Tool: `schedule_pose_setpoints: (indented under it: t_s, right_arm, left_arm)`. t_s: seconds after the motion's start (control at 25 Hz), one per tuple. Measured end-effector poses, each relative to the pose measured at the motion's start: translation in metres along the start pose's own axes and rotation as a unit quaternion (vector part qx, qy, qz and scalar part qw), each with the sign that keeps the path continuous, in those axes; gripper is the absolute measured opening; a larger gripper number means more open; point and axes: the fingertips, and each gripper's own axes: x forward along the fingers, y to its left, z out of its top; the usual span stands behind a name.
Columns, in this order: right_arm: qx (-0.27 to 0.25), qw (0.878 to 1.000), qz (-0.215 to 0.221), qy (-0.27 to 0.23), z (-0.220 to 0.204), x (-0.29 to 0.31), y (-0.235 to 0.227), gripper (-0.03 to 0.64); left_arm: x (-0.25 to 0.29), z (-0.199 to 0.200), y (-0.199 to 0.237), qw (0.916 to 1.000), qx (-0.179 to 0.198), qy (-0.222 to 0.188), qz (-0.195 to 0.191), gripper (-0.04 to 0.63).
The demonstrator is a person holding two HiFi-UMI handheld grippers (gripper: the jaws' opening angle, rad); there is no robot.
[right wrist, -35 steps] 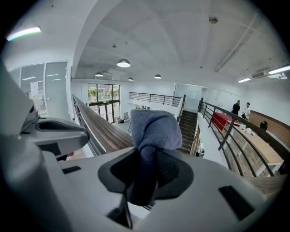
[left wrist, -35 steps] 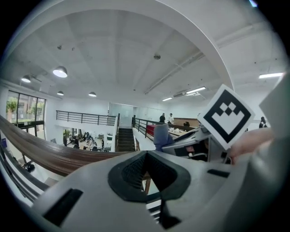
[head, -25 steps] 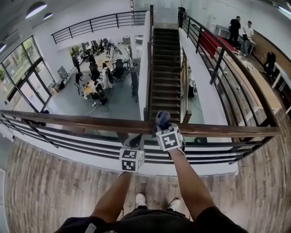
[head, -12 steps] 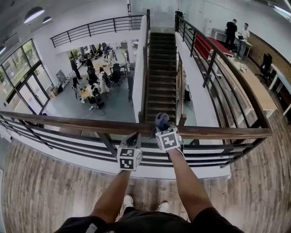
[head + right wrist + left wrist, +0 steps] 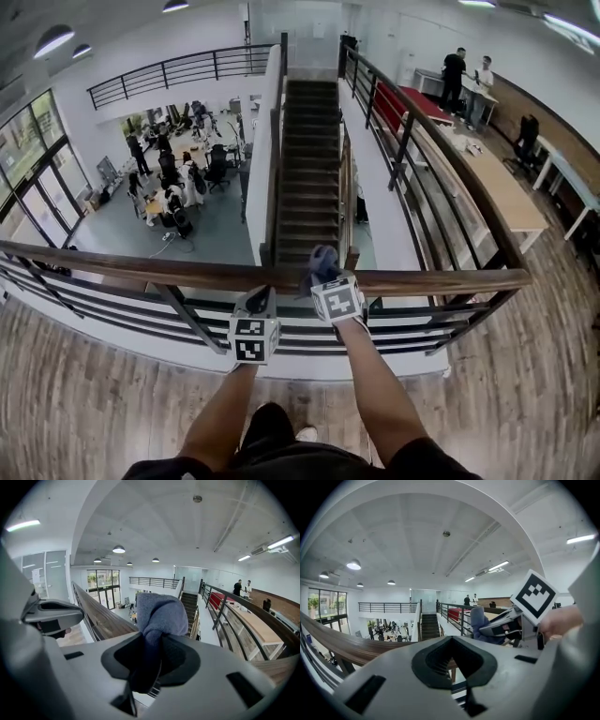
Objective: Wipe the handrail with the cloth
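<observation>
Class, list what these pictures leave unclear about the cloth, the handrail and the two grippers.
- Cloth touching handrail: in the head view, the right gripper covers the contact; in the right gripper view, the cloth blocks it.
- Left gripper touching the handrail: in the head view, its own body covers that.
- Handrail's left end: cut off by the head view's edge.
</observation>
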Motion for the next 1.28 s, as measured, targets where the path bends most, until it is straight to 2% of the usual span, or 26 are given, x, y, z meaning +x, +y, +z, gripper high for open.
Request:
schedule_pose_setpoints:
  t_s: [0.12, 0.4, 0.6, 0.84, 1.28]
  right_arm:
    - [0.003, 1.000, -0.012, 0.007, -0.014, -0.017, -0.038, 0.104]
    - [0.034, 0.999, -0.006, 0.004, -0.043, -0.049, -0.111, 0.104]
    - [0.021, 1.000, -0.001, -0.004, -0.052, -0.065, -0.148, 0.104]
    - [0.011, 1.000, 0.000, -0.003, -0.064, -0.085, -0.195, 0.104]
    - [0.028, 0.999, -0.028, -0.002, -0.100, -0.121, -0.298, 0.104]
  left_arm:
    - [0.012, 0.004, -0.038, 0.9997, -0.014, 0.008, -0.018, -0.002]
    - [0.055, 0.019, -0.111, 0.9987, -0.001, 0.041, -0.031, -0.002]
    - [0.089, 0.041, -0.163, 0.9983, -0.003, 0.037, -0.045, -0.002]
    - [0.117, 0.060, -0.211, 0.9988, 0.005, 0.026, -0.041, -0.002]
    - [0.144, 0.059, -0.311, 0.9961, 0.023, 0.035, -0.078, -0.002]
